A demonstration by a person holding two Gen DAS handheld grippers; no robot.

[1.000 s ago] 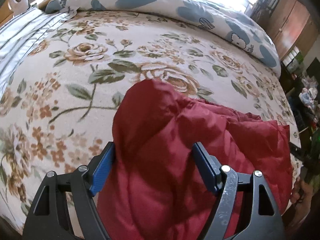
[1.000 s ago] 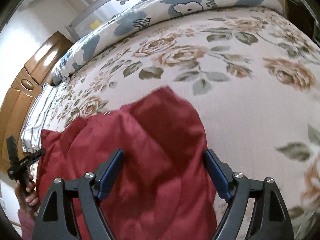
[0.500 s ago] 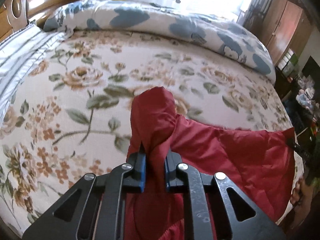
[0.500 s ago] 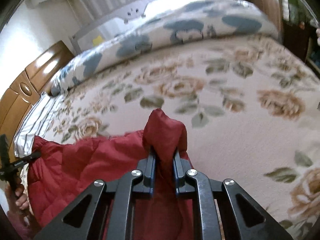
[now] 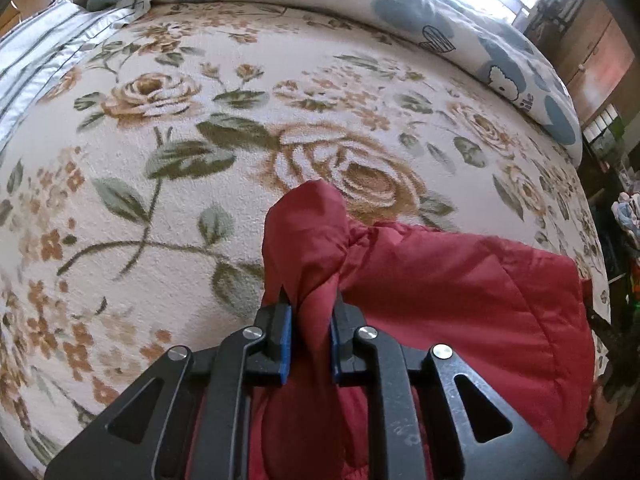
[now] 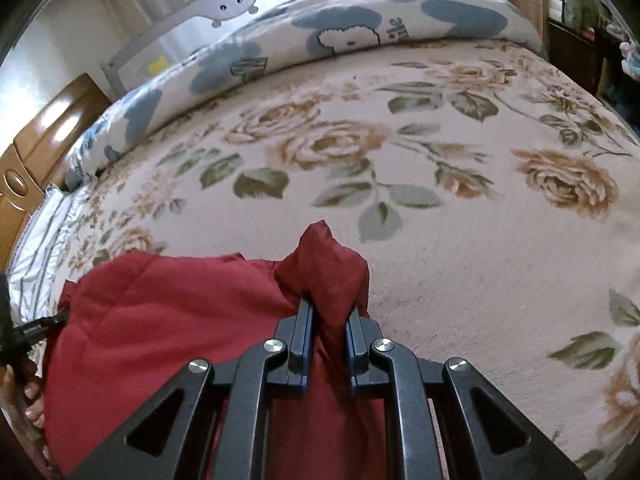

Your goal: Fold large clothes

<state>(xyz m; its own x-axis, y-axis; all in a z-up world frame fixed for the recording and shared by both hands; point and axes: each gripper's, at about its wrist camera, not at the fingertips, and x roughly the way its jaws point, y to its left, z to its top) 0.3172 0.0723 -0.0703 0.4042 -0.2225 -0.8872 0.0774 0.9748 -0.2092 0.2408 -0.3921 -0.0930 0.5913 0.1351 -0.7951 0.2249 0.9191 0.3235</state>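
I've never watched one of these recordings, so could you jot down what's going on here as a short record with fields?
Setting: bed covered by a floral blanket
Garment: red quilted jacket lying on the blanket's near part
Left gripper: jaws have just closed, pinching a bunched corner of the jacket
Right gripper: jaws have just closed, pinching another bunched corner
Behind: blue-and-white cartoon-print duvet heaped along the far edge
Also: striped pillow by the wooden headboard
Fold stage: both corners gripped, fold not yet made
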